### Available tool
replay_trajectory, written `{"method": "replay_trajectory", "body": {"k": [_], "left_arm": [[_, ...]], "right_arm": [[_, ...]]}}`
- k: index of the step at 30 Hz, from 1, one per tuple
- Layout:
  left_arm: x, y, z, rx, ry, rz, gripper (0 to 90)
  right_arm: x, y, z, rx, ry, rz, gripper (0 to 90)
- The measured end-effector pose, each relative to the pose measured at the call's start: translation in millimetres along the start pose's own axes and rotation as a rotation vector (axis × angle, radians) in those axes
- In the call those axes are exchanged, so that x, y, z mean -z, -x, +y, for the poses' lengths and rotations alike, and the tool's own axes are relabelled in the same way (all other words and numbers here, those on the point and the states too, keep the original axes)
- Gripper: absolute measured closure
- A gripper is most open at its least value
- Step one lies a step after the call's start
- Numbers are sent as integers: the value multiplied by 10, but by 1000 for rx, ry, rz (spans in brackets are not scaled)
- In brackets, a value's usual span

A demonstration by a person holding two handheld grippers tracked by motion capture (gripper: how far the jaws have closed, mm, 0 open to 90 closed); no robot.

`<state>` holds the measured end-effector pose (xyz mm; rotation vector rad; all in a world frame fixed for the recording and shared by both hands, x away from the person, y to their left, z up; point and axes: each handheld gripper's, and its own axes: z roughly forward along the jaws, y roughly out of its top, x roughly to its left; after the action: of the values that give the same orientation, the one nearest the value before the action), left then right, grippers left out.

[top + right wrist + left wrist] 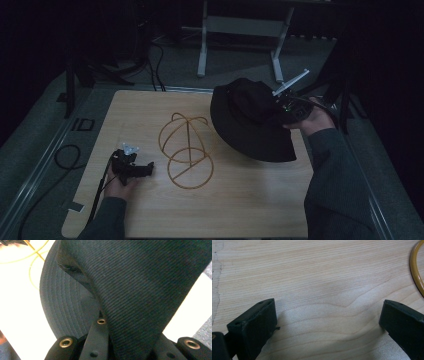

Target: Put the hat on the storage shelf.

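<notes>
Now right hand-held gripper clamped on floppy black cloth hat, just right of yellow wire hat stand. Left hand-held gripper jaws apart, near stand's left on wooden worktop.

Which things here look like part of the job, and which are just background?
Part of the job:
hat, gripped by the right gripper
wire hat stand
left gripper, open, resting on the table

Just lying about:
cables on the floor
metal frame behind the table
</notes>
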<state>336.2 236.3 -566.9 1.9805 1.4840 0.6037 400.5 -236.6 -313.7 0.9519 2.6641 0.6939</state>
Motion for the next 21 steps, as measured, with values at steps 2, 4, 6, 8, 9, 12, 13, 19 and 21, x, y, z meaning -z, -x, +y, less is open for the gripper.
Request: {"method": "replay_trajectory", "body": {"k": [2,4,6,8,9,12,13,19,21], "left_arm": [[0,0,0,0,0,0,16],[0,-2,0,-3,0,1,15],[0,-1,0,-1,0,0,15],[1,-2,0,-3,-2,0,16],[1,-2,0,-3,-2,0,15],[1,-2,0,-3,-2,0,15],[1,-2,0,-3,-2,0,15],[0,-1,0,-1,0,0,16],[0,-1,0,-1,0,0,15]], "right_arm": [[10,-3,9,2,3,0,872],[23,-7,19,4,5,0,872],[39,-10,29,6,7,0,872],[55,-12,38,7,11,0,872],[61,-13,41,8,13,0,872],[88,-16,54,11,15,0,872],[98,-16,58,13,17,-2,872],[168,-33,70,18,39,27,872],[190,-40,74,22,43,32,872]]}}
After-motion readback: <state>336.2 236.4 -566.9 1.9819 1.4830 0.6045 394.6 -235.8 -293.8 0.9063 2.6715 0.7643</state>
